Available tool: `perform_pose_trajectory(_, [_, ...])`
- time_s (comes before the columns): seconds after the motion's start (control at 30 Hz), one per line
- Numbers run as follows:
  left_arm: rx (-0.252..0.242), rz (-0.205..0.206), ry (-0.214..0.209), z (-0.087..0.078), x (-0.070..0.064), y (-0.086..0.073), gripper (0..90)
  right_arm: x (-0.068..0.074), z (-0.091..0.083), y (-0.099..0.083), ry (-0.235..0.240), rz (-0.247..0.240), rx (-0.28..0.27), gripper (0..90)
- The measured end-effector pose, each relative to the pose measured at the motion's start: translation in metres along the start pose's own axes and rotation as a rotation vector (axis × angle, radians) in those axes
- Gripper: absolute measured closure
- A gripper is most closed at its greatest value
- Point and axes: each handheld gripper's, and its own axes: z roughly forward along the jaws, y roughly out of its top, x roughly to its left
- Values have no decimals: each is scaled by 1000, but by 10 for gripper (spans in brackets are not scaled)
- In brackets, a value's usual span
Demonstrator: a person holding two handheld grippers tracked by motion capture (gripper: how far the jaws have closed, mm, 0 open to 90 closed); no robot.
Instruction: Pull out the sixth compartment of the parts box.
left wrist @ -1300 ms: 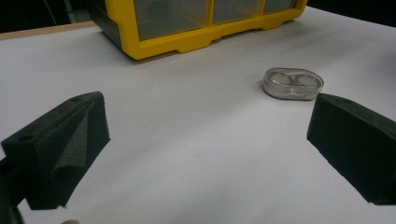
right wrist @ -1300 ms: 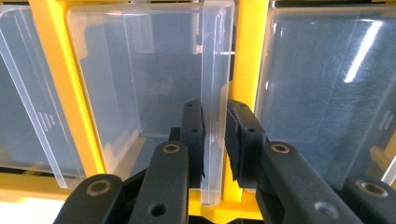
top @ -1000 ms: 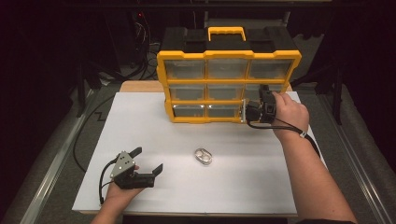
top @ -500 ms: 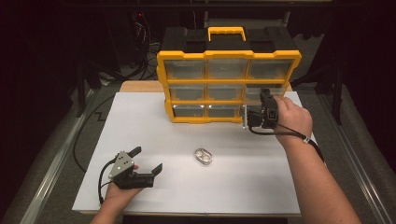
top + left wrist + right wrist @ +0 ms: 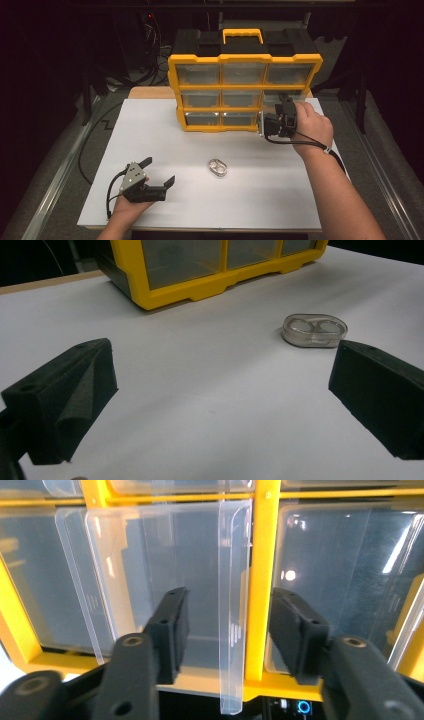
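On a white table top (image 5: 150,130) ringed by a dark room, the yellow drawer cabinet (image 5: 244,85) stands at the far side, its clear bottom-right drawer (image 5: 165,580) pulled partway out, its handle between the right gripper (image 5: 227,625)'s parted jaws, seemingly untouched, while the left gripper (image 5: 160,172) rests spread, near left.

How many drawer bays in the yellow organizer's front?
9 in the organizer: three rows of three. The right gripper blocks the bottom-right bay, its drawer pulled out.

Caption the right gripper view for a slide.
Right gripper straddles a clear drawer's handle on the yellow organizer.
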Motion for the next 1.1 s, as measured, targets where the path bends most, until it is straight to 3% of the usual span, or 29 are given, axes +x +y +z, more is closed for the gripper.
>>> perform_pose_trajectory(0.23, [2,2,0,0,0,0,3,-4,3,-4,18,32,16,384])
perform_pose_trajectory(0.47, [4,10,3,1,-1,0,3,-4,7,-11,42,58,43,339])
perform_pose_trajectory(0.63, [3,9,3,1,-1,0,3,-4,8,-14,70,42,59,428])
perform_pose_trajectory(1.1, [1,5,-6,1,-2,0,3,-4,5,-17,20,16,39,725])
